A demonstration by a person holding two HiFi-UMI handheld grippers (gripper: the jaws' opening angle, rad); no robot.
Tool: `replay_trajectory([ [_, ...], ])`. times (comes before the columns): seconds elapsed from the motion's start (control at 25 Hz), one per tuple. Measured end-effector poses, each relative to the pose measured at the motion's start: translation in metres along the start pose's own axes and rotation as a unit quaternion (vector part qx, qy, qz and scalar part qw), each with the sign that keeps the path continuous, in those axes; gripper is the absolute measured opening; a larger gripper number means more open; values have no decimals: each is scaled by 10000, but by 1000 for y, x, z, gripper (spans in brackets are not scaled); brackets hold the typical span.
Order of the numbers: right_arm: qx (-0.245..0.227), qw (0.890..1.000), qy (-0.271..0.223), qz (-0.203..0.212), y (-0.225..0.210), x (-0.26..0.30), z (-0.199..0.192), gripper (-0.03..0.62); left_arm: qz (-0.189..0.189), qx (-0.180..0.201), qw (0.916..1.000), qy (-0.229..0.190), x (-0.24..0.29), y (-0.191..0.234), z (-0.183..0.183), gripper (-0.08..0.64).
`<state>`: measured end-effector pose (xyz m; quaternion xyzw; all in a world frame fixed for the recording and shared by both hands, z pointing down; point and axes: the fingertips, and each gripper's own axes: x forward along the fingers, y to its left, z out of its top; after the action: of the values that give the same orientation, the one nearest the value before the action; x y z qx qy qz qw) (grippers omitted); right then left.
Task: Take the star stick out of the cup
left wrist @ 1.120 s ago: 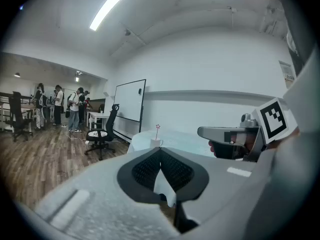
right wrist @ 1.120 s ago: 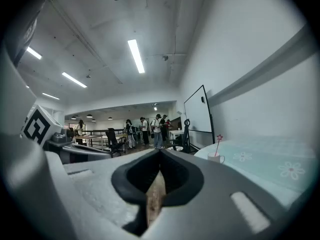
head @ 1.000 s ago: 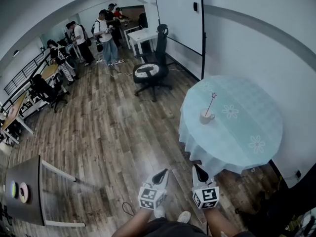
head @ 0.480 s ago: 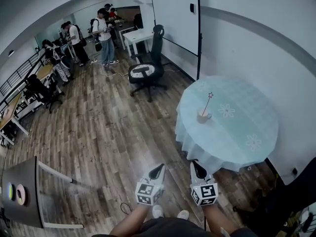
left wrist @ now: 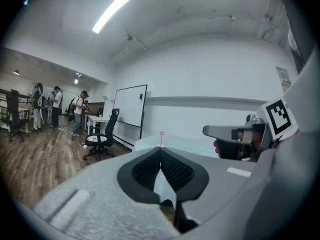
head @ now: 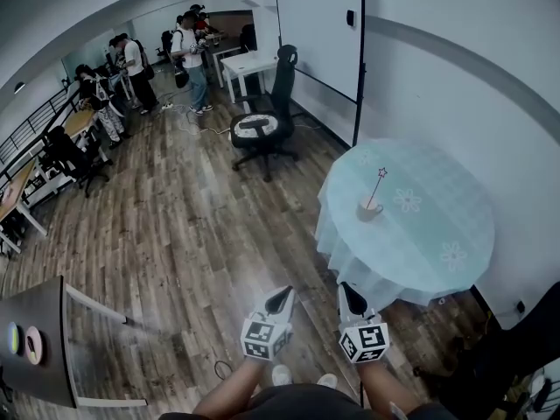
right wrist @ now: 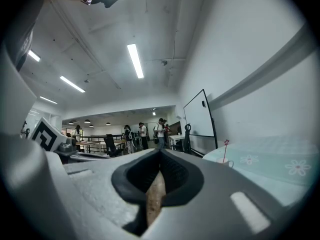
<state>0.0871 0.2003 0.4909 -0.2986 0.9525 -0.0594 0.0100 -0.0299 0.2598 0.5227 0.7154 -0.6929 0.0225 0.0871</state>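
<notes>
I read the worktop (head: 437,234) as pale blue with white flowers, the cup (head: 368,209) whitish, the star stick (head: 377,186) pink-tipped, and the floor (head: 192,226) brown wood-grain planks.

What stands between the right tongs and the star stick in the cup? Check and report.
Nothing visible does. Only open wood floor and the near edge of the round table lie between the right tongs and the star stick, which stands tilted in the cup. The right tongs are shut and empty.

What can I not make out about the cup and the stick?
- Inside of the cup: too small in the head view.
- Cup's body, left gripper view: almost all hidden behind the shut left tongs; only the star of the stick shows.
- Stick's lower end: hidden inside the cup, every view.
</notes>
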Motion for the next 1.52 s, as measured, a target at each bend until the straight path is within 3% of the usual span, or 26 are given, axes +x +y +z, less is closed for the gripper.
replay_trajectory([
  [0.28, -179, 9998, 45, 6, 26, 23, 0, 3, -46, -7, 10000, -41, -6, 32, 5, 5],
  [0.72, 67, 9999, -32, -116, 57, 48, -6, 4, -168, 99, 9997, -150, -12, 74, 15, 5],
  [1.52, 95, 9998, -183, 33, -52, 148, 23, 3, -119, 279, 9994, -189, 120, 85, 48, 5],
])
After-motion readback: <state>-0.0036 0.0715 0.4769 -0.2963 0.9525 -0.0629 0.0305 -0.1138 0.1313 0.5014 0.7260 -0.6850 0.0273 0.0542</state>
